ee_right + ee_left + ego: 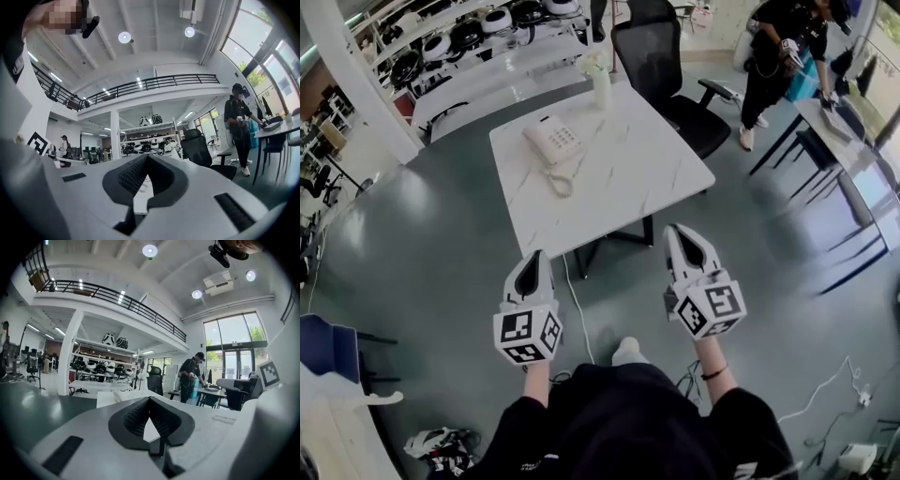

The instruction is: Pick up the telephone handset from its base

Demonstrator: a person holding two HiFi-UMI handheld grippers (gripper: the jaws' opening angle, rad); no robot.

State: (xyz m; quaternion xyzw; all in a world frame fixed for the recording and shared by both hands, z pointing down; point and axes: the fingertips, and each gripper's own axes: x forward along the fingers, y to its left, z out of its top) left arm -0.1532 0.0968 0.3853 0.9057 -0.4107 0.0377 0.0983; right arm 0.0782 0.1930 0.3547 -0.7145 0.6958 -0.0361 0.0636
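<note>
A white telephone sits with its handset on the base at the far left part of a white marble table, and its coiled cord lies in front of it. My left gripper hangs over the floor just short of the table's near edge. It is shut and holds nothing. My right gripper is beside it, also short of that edge, shut and empty. In the left gripper view the fingertips meet, with the tabletop beyond. In the right gripper view the fingertips meet too.
A vase of white flowers stands at the table's far edge, with a black office chair behind it. A person stands at back right by a desk. Shelves of helmets line the back. A white cable crosses the floor.
</note>
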